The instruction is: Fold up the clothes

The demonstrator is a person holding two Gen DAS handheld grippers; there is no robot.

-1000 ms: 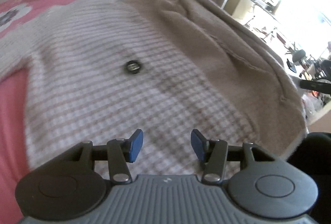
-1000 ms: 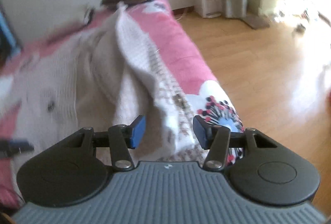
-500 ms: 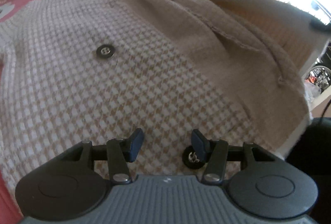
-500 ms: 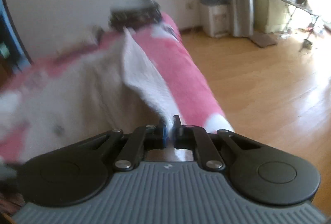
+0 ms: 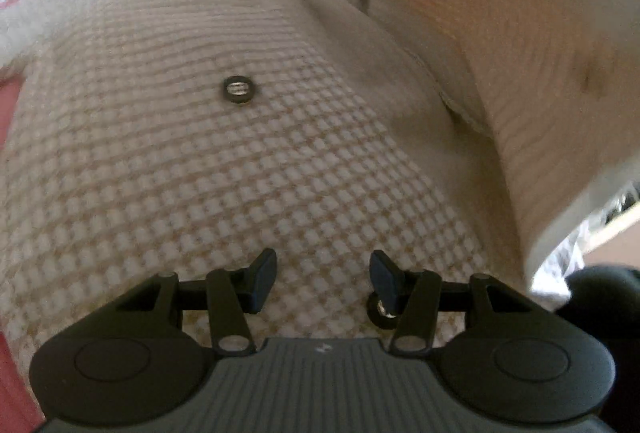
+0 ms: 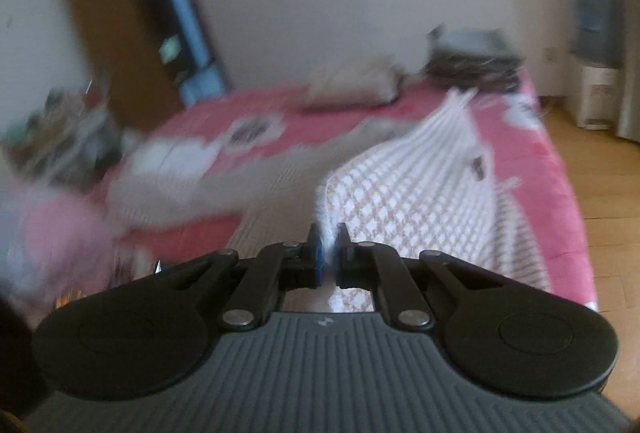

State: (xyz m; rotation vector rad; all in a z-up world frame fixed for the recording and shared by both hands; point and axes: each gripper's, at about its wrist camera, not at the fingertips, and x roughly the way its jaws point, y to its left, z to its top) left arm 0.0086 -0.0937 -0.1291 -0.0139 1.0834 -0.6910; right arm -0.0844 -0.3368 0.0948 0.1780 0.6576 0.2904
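Observation:
A cream and tan houndstooth jacket (image 5: 224, 169) lies spread on the pink bed, with one dark button (image 5: 239, 91) at its middle and another button (image 5: 382, 309) under my right finger. My left gripper (image 5: 323, 275) hovers open just above the jacket's front, nothing between its fingers. My right gripper (image 6: 328, 253) is shut on the edge of the jacket's front panel (image 6: 416, 201) and holds it lifted off the bed. In the left wrist view this raised panel (image 5: 532, 81) arches over the right side, showing its plain beige lining.
The pink floral bedspread (image 6: 552, 193) runs to the bed's right edge, with wooden floor (image 6: 608, 201) beyond. A folded cream garment (image 6: 352, 85) and a dark pile of clothes (image 6: 472, 61) sit at the bed's far end. A brown cabinet (image 6: 116, 45) stands at the left.
My right gripper closed on the jacket's front edge and rose, swinging left with the panel. The left gripper sank slightly toward the jacket, still open.

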